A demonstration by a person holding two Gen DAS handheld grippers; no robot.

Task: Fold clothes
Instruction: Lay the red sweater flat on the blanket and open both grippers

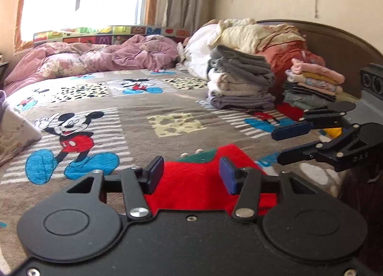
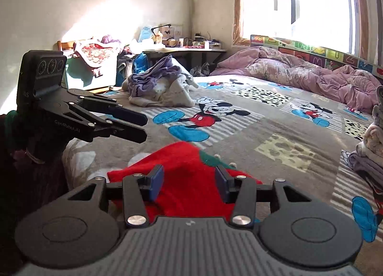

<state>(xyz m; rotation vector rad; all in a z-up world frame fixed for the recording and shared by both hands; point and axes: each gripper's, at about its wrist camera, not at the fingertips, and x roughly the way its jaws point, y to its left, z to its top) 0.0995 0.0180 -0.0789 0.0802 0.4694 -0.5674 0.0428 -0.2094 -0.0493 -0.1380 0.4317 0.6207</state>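
Observation:
A red garment with a green patch (image 1: 198, 180) lies on the Mickey Mouse blanket (image 1: 134, 118) at the near edge of the bed; it also shows in the right wrist view (image 2: 189, 180). My left gripper (image 1: 191, 174) is open just above it, empty. My right gripper (image 2: 189, 181) is open over the same garment, empty. In the left wrist view the right gripper (image 1: 278, 144) shows at the right with jaws apart. In the right wrist view the left gripper (image 2: 144, 127) shows at the left with jaws apart.
Two stacks of folded clothes (image 1: 241, 82) (image 1: 311, 84) stand at the bed's right by the headboard (image 1: 335, 43). A pile of unfolded clothes (image 2: 158, 87) lies at the far left corner. A pink quilt (image 1: 95, 55) lies under the window. A cluttered desk (image 2: 182, 48) stands beyond.

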